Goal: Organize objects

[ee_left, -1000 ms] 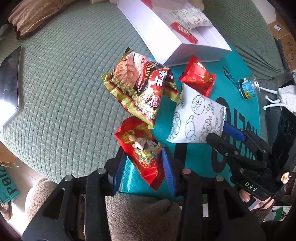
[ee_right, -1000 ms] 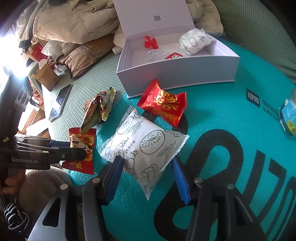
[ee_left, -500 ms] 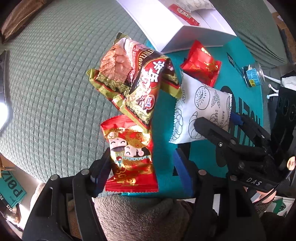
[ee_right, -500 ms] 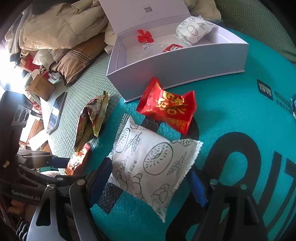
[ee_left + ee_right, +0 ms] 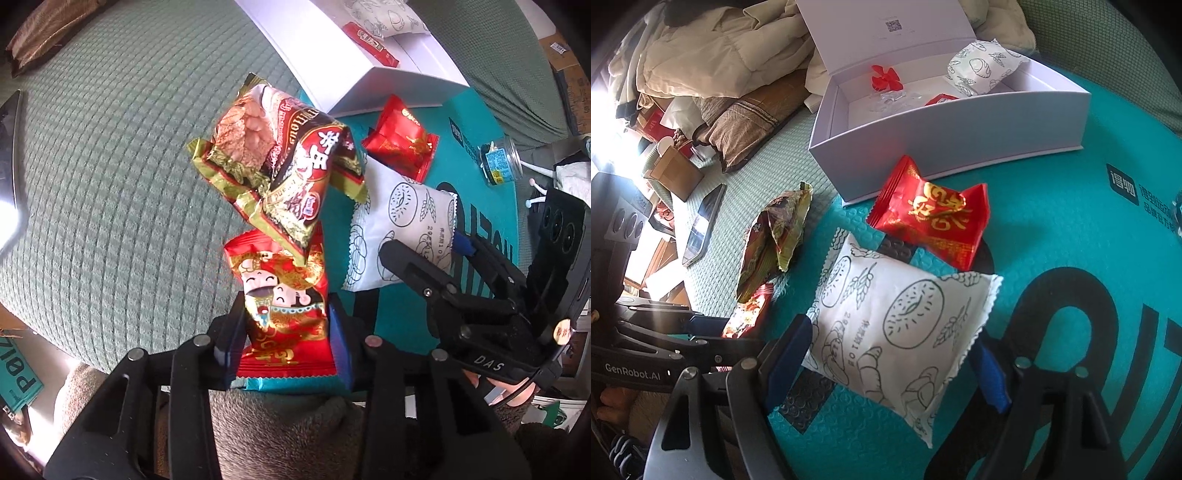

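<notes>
The left gripper [image 5: 286, 332] is closing on the red snack [image 5: 284, 302], whose long side points toward the white box [image 5: 402, 88].

Glossy, crinkled foil on the red cartoon packet [image 5: 284, 314] and brown-green snack bag [image 5: 280, 173]. Matt white wrapper [image 5: 901, 332], smooth matt cardboard box [image 5: 945, 140]. Embossed teal foam mat [image 5: 1071, 206] over woven green cloth [image 5: 110, 166].
</notes>
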A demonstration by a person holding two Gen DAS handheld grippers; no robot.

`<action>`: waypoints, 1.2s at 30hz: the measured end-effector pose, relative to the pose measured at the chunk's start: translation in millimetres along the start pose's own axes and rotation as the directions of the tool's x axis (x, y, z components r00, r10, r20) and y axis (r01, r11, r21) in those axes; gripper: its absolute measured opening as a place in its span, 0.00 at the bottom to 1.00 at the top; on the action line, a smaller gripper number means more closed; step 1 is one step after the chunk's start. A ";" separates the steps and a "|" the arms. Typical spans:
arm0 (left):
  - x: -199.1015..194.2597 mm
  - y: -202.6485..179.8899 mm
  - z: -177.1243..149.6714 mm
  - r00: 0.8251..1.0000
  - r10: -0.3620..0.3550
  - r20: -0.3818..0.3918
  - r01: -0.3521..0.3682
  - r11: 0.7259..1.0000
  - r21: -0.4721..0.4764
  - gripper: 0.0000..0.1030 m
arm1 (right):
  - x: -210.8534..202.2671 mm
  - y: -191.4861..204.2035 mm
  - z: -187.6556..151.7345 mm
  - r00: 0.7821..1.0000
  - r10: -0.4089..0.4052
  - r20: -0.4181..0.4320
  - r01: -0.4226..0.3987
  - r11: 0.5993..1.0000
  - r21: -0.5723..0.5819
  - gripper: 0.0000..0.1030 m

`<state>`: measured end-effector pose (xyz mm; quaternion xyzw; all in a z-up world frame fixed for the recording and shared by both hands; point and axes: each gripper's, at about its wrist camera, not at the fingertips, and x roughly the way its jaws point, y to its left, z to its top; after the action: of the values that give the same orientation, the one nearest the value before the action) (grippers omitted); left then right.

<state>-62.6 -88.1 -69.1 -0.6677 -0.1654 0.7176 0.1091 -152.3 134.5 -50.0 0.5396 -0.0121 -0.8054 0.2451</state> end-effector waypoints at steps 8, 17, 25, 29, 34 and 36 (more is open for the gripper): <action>-9.9 2.2 -21.4 0.997 -0.054 0.051 0.056 0.998 -0.023 0.35 | -9.6 -1.5 -4.0 0.999 0.022 0.027 -0.021 1.000 -0.009 0.61; -30.6 -2.9 -39.6 0.987 -0.058 0.153 0.057 0.998 0.016 0.34 | -33.1 2.9 -16.2 0.998 0.051 0.045 -0.049 0.998 -0.038 0.53; -30.1 -9.1 -31.9 0.980 -0.113 0.161 0.110 0.993 0.029 0.34 | -56.0 4.3 -16.5 0.994 0.065 0.088 -0.062 0.997 -0.034 0.51; -17.3 -36.1 -13.0 0.977 -0.111 0.183 0.106 0.994 0.039 0.34 | -67.4 7.1 -17.1 0.992 0.071 0.107 -0.067 0.997 -0.045 0.50; -29.0 -42.8 -14.1 0.974 -0.080 0.213 0.070 0.996 0.053 0.34 | -79.8 12.1 -15.6 0.990 0.066 0.126 -0.059 0.997 -0.055 0.50; -34.6 -45.1 -14.0 0.972 -0.072 0.224 0.061 0.997 0.057 0.34 | -85.4 14.0 -14.1 0.989 0.072 0.131 -0.065 0.996 -0.057 0.50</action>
<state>-48.7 -58.3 -20.6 -0.5729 -0.1812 0.7887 0.1300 -109.2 160.5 21.9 0.4774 -0.0259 -0.8307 0.2854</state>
